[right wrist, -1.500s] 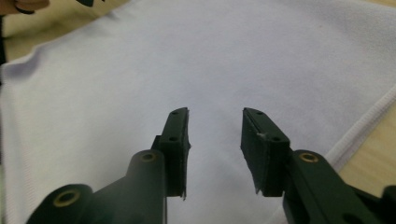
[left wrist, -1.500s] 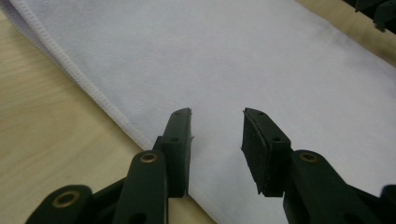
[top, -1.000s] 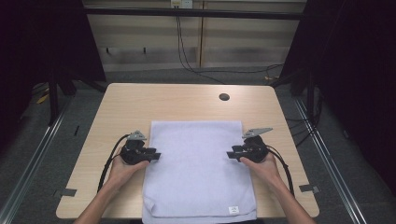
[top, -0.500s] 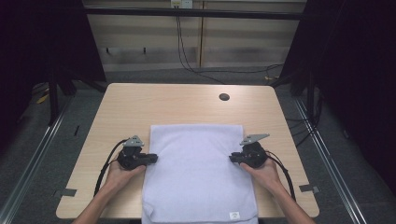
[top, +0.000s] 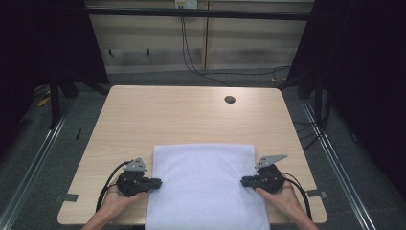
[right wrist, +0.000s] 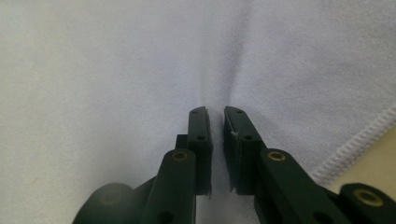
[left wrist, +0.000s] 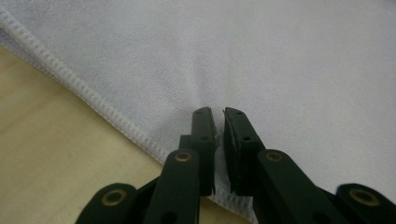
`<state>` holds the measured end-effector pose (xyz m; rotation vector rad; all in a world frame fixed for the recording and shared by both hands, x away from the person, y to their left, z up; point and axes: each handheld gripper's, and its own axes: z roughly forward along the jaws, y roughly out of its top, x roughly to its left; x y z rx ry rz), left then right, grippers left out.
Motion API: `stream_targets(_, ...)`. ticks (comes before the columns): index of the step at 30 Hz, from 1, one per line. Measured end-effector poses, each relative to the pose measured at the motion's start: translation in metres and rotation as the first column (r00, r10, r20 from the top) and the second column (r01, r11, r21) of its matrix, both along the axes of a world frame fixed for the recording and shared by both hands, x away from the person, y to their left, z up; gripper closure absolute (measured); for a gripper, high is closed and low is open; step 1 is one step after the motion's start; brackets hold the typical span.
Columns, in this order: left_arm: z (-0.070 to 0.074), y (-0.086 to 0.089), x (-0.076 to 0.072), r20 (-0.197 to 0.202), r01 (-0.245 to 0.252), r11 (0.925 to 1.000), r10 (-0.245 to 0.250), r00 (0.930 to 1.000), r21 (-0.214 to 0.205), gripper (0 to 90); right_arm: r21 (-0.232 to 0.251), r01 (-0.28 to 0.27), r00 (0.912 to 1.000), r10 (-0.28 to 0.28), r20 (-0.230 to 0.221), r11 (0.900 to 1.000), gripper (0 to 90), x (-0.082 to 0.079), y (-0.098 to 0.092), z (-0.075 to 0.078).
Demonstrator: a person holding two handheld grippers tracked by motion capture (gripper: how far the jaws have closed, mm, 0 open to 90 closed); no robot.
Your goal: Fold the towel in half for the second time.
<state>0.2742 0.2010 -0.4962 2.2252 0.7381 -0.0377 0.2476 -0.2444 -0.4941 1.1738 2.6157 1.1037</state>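
Near the front edge of the desk (top: 143, 110) lies a white towel (top: 203, 182), its near end hanging over that edge. At its left hem, the left gripper (top: 155, 182) has just been closing, and its fingers (left wrist: 205, 135) pinch the cloth. At the right hem, the right gripper (top: 245, 181) pinches a fold of the towel between narrow fingers (right wrist: 201, 135).

Both grippers — left gripper (top: 157, 182) and right gripper (top: 245, 181) — sit nearer the table's front edge than before, their jaws just closed onto the towel (top: 203, 182), which slides back with them.
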Motion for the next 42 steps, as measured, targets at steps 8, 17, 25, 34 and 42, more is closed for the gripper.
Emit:
stream_targets(8,0.008,0.003,-0.002,0.006,-0.003,0.9999,0.003,1.0,-0.017,68.0,0.018,-0.021,0.9997,0.022,-0.013,0.9996,69.4,-0.012,-0.001,0.006)
stream_targets(17,0.02,0.015,0.061,0.091,-0.146,0.9842,0.155,0.9837,-0.1,67.3,0.081,0.161,0.9775,-0.17,0.125,0.9837,63.0,0.057,-0.04,0.025)
stream_targets(25,0.009,0.017,0.103,0.056,-0.207,0.9734,0.213,0.9754,-0.098,61.5,0.094,0.187,0.9771,-0.195,0.086,0.978,59.9,0.099,-0.043,0.008)
stream_targets(34,-0.005,0.009,0.106,0.046,-0.177,0.9837,0.179,0.9829,-0.029,51.0,0.038,0.162,0.9858,-0.164,0.036,0.986,57.9,0.096,-0.041,-0.008)
stream_targets(42,-0.008,0.003,0.098,0.051,-0.113,0.9933,0.114,0.9922,-0.024,75.8,0.027,0.144,0.9895,-0.144,0.01,0.9893,79.2,0.086,-0.04,-0.006)
